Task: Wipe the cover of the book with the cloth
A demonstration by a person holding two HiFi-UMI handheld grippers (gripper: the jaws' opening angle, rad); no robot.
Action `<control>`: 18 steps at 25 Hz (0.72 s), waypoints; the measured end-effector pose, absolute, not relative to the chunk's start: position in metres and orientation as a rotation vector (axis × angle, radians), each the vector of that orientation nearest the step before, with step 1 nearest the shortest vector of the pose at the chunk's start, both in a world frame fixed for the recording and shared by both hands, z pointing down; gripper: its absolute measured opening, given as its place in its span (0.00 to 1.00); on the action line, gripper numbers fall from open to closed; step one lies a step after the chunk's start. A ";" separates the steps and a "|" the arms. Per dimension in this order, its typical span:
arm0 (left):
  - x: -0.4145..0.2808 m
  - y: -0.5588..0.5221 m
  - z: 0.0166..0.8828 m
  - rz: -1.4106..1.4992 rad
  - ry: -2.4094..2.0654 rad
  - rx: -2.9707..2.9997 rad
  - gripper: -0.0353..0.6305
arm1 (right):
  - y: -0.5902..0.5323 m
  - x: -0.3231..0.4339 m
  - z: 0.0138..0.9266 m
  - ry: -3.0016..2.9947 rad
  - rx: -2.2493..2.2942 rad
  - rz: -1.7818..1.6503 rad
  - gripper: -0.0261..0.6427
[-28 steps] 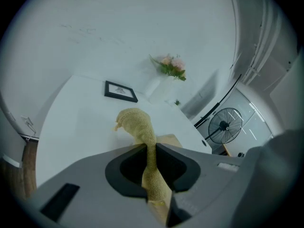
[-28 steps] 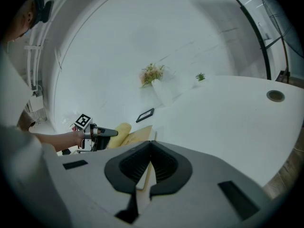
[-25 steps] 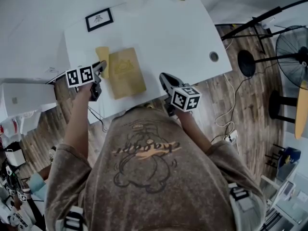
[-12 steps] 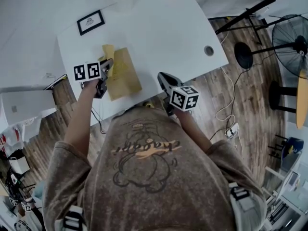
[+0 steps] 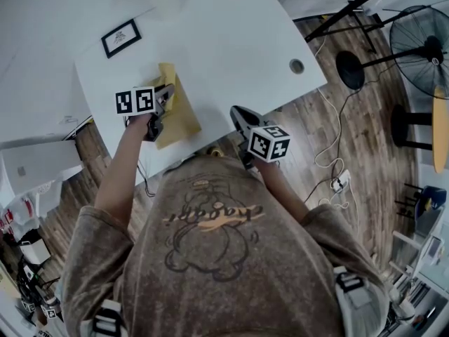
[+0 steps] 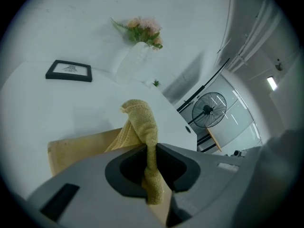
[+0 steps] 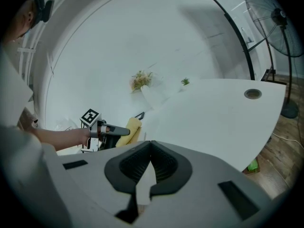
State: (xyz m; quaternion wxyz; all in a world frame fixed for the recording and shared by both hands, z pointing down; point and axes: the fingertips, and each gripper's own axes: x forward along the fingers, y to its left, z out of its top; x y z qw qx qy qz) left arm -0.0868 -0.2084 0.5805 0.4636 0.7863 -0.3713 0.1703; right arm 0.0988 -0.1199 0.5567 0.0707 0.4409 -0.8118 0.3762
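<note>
Since a second ago my left gripper (image 5: pixel 164 102) has lifted the yellow terry cloth (image 6: pixel 142 122) over the tan flat book (image 5: pixel 181 118) — fingers (image 6: pixel 183 167) pinched tight on its fold, book just beneath them. My right gripper (image 5: pixel 240 116) hangs well aside, shut and empty. I judge the wiping barely begun — nearly the whole cover is left.

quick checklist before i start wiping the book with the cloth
1. Cloth gripped: ok, the left gripper is shut on it.
2. Left gripper over the book: ok, the cover lies right beneath the jaws.
3. Cloth pressed on the cover: cannot tell, the contact is hidden.
4. Book held steady: not ok, the right gripper is shut, empty and away from the book.
5. Wiping path free: ok, the picture frame sits apart from the book on the table.
</note>
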 end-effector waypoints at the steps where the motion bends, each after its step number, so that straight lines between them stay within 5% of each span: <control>1: -0.081 -0.207 0.580 0.419 -0.897 1.937 0.13 | -0.119 0.101 0.557 -2.440 1.332 1.133 0.04; 11: -0.042 -0.199 0.556 0.248 -0.742 1.978 0.13 | -0.123 0.111 0.551 -2.443 1.339 1.118 0.04; 18: -0.085 -0.189 0.506 0.071 -0.799 2.024 0.13 | -0.132 0.095 0.553 -2.467 1.236 1.084 0.04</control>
